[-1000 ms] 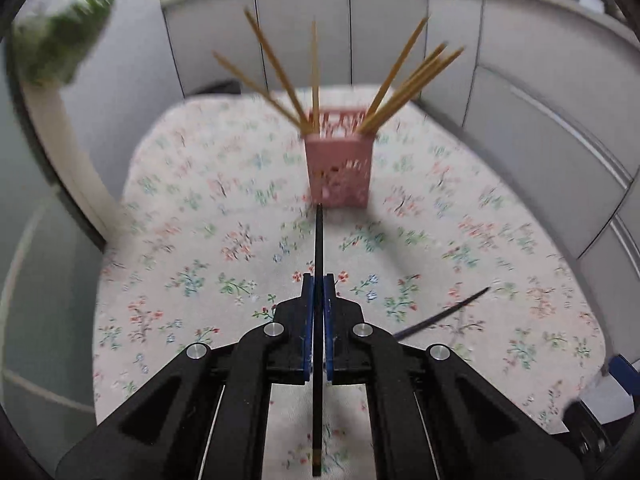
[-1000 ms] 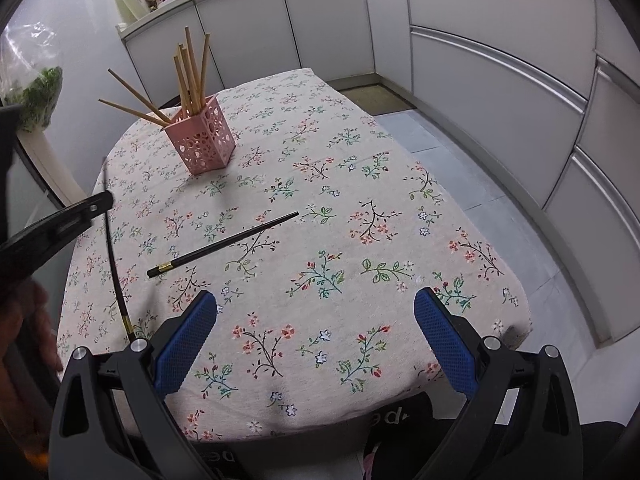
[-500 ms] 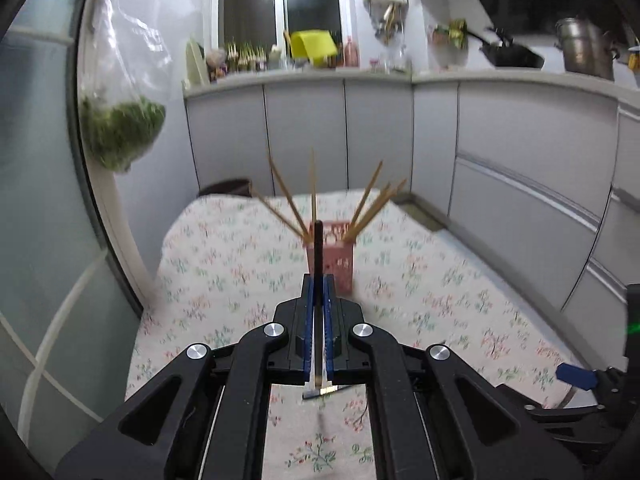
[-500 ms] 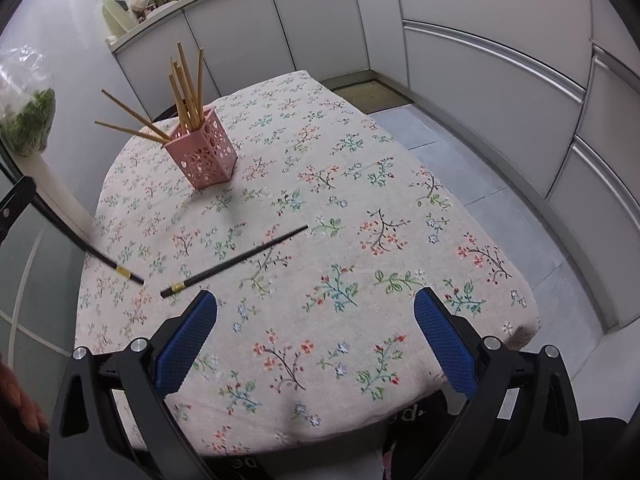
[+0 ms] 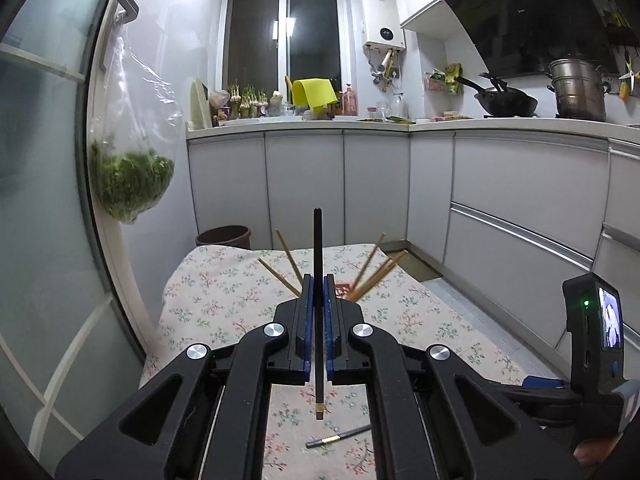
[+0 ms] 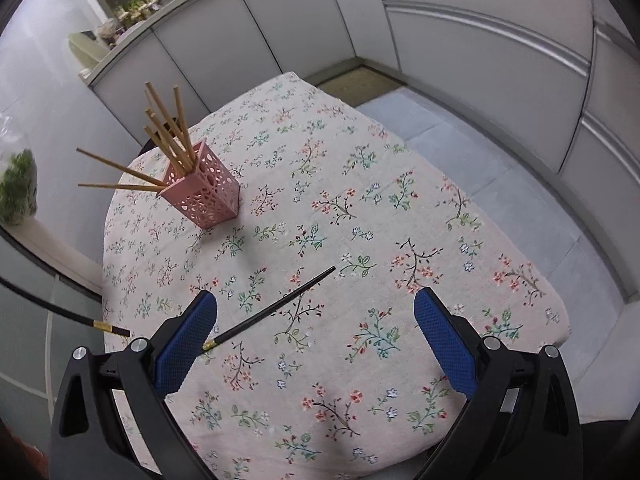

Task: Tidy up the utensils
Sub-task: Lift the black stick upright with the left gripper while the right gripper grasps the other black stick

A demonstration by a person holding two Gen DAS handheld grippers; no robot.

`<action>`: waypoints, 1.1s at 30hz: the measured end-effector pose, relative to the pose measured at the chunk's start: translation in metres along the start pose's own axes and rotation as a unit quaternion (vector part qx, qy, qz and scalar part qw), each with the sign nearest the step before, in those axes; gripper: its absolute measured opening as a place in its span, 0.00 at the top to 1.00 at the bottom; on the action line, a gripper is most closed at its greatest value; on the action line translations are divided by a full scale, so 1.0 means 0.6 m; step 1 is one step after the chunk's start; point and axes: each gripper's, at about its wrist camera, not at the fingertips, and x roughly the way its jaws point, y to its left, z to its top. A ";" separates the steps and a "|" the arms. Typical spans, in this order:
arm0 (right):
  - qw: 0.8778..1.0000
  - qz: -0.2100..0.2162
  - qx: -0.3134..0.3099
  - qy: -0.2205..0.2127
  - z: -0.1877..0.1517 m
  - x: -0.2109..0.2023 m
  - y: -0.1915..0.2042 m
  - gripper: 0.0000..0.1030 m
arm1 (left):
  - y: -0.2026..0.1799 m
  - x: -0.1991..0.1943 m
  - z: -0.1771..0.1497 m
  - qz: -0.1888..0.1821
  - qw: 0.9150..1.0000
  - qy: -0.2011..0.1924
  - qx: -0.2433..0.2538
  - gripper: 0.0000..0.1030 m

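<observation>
My left gripper (image 5: pixel 317 292) is shut on a black chopstick (image 5: pixel 317 248) and holds it upright above the table, thin tip up and gold-banded end down. That chopstick's end shows at the left edge of the right wrist view (image 6: pixel 80 318). A pink perforated holder (image 6: pixel 202 194) with several wooden chopsticks (image 6: pixel 168 132) stands at the table's far left; in the left wrist view it is mostly hidden behind my fingers. A second black chopstick (image 6: pixel 272 310) lies on the floral tablecloth (image 6: pixel 360 240). My right gripper (image 6: pixel 316 340) is open and empty just above that lying chopstick.
Grey kitchen cabinets (image 5: pixel 360 184) run behind and to the right of the table. A bag of greens (image 5: pixel 128 176) hangs on the left by a glass door. A dark bin (image 5: pixel 223 236) stands behind the table. The table's edges drop to a tiled floor (image 6: pixel 500 160).
My left gripper has lifted and tilted up, raising the black chopstick from lying flat and pointing at the holder to standing upright. My right gripper has moved forward toward the lying chopstick.
</observation>
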 end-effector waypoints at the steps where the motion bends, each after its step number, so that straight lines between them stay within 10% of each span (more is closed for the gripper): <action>1: 1.000 0.003 0.016 0.012 0.006 0.008 0.001 0.10 | 0.006 0.001 0.000 0.001 1.000 -0.001 -0.003 0.96; 5: 0.997 -0.025 0.048 0.060 0.026 0.051 0.017 0.36 | 0.025 0.005 -0.001 0.008 1.000 -0.002 -0.015 0.96; 17: 0.958 -0.127 0.169 0.195 0.022 0.201 0.086 0.46 | 0.067 -0.007 0.004 0.016 0.999 -0.012 -0.039 0.96; 20: 0.942 -0.135 0.198 0.234 0.002 0.246 0.090 0.67 | 0.079 -0.008 0.006 0.020 0.999 -0.013 -0.045 0.96; 23: 0.951 -0.149 0.182 0.199 -0.001 0.245 0.107 0.90 | 0.090 -0.007 0.006 0.024 0.998 -0.010 -0.053 0.96; 33: 0.987 -0.126 0.098 0.037 0.001 0.162 0.068 1.00 | 0.093 -0.003 0.005 -0.002 0.998 0.014 -0.063 0.96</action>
